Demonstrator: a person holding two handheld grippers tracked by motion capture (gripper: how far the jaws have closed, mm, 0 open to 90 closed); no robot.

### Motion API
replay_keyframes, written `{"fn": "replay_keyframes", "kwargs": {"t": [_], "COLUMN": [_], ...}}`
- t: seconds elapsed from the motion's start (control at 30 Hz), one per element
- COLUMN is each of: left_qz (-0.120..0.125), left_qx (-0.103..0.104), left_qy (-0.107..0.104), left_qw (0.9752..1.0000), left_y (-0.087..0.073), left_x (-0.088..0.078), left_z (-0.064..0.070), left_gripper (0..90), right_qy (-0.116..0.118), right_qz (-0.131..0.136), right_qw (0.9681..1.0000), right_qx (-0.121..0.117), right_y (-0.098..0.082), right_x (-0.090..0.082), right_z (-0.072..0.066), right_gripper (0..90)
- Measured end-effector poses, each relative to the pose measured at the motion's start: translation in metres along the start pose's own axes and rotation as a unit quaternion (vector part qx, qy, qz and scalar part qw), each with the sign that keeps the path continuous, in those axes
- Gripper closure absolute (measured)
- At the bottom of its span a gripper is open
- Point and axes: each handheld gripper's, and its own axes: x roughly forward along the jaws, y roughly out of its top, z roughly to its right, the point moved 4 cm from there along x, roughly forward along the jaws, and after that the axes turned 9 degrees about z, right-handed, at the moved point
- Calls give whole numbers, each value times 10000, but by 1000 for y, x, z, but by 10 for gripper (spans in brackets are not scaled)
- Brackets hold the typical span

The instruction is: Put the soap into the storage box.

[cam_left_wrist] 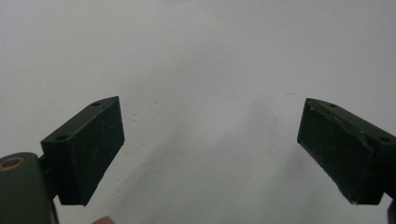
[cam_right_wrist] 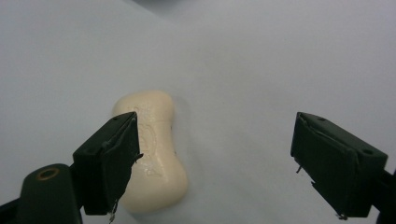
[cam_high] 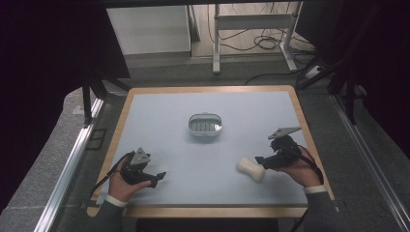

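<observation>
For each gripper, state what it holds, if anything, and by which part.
Nothing is held. The left gripper is open over bare table. The right gripper is open too; the soap bar lies beside its left jaw, ungripped.

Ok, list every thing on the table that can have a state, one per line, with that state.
Soap bar: lying flat on the mat, by the right claw, not gripped.
Soap dish: upright at mid-table, nothing in it.
Left claw: jaws wide apart, nothing between them.
Right claw: jaws wide apart, soap bar beneath the left jaw, not pinched.
</observation>
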Motion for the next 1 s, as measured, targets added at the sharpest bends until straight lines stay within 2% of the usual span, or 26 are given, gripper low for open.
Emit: {"fn": "replay_keyframes", "kwargs": {"t": [0.3,0.77,1.0], "left_qz": [1,-25,-33], "left_qx": [-6,12,18], "left_qy": [1,6,8], "left_qw": [10000,10000,10000], "left_y": [0,0,-1], "left_x": [-1,0,0], "left_z": [0,-1,0], "left_gripper": [78,78,78], "right_qy": [131,334,368], "right_qz": [-304,-800,-948], "right_qw": [9993,9956,9939], "right_qx": [-161,-359,-422], "right_y": [0,-4,-4], "right_x": [8,29,38], "right_z": [-9,-24,-28], "right_gripper": [170,187,198]}}
